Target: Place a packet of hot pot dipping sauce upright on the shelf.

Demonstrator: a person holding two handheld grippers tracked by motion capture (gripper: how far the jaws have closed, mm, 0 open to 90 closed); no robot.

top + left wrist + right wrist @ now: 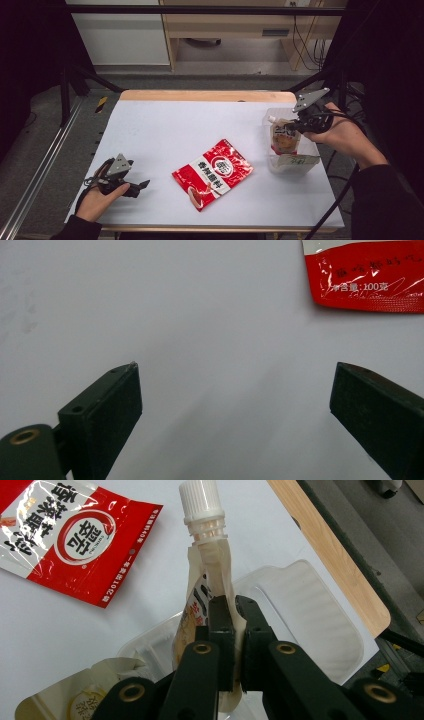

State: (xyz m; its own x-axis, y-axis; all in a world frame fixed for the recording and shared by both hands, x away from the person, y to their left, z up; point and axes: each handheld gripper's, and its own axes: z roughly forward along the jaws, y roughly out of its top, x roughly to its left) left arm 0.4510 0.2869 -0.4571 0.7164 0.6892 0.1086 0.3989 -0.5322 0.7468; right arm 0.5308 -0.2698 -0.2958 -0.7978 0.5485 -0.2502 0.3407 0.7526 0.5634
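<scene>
A red seasoning pouch (pixel 212 172) lies flat at the table's middle; its corner (pixel 367 275) lies ahead of my left gripper and it also lies beyond my right one (pixel 65 535). My right gripper (pixel 296 125) (pixel 234 605) is shut on the upper edge of a beige spouted pouch (pixel 284 137) (pixel 205 575) with a white cap (pixel 200 500). It holds the pouch upright over a clear plastic container (pixel 274 165) (pixel 310 610). My left gripper (pixel 136 176) (pixel 235 390) rests open near the table's front left, with bare table between its jaws.
A second beige pouch (pixel 296 160) (pixel 85 700) lies inside the clear container. The white table top (pixel 165 130) has a wooden far edge (pixel 205 95). Black frame bars stand at both sides, and a cable (pixel 335 200) trails from the right gripper.
</scene>
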